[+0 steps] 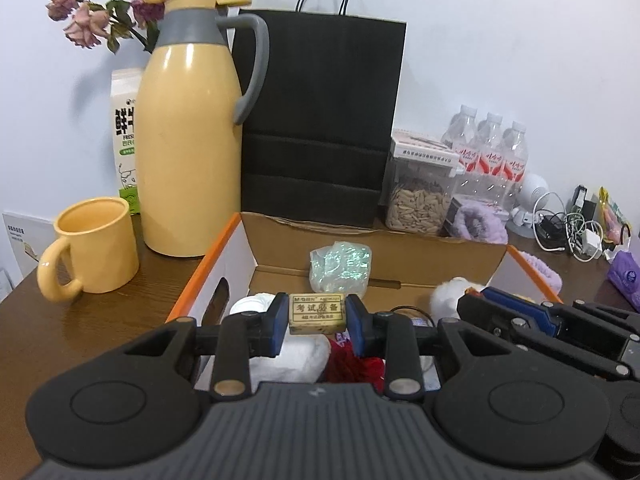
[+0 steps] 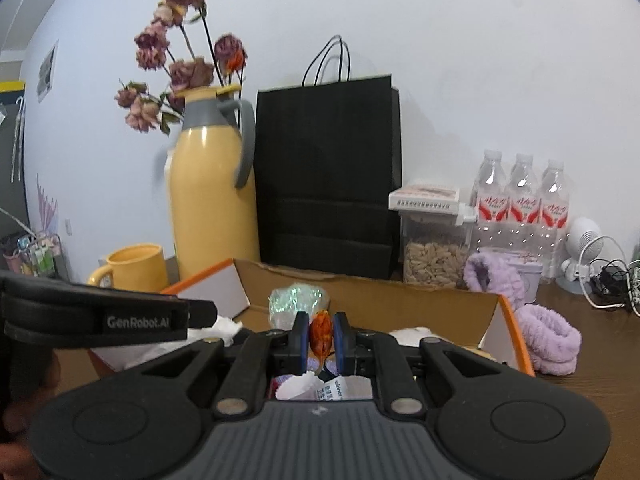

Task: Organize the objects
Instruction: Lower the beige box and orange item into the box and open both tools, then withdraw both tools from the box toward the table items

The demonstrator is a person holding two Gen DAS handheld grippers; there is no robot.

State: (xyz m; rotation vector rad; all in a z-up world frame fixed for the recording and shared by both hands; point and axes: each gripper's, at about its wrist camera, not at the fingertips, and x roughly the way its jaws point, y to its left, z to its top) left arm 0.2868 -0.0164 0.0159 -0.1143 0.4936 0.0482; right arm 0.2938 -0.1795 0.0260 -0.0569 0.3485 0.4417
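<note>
Black paper bag (image 1: pixel 320 120), upright against the wall, taken as landmark. To its left, touching: yellow thermos jug (image 1: pixel 188 136) with grey handle; dried roses (image 1: pixel 120 4) behind the jug; milk carton (image 1: pixel 127 140) behind it; yellow mug (image 1: pixel 90 250) further left, nearer. To the bag's right: clear jar of seeds (image 1: pixel 420 196), then three water bottles (image 1: pixel 490 148), small white fan (image 1: pixel 534 200), tangled chargers and cables (image 1: pixel 572 232).

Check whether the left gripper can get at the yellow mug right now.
Probably not yet. The left gripper is shut on an eraser, so its jaws are taken. The yellow mug stands apart on the table, nothing blocking the way.
</note>
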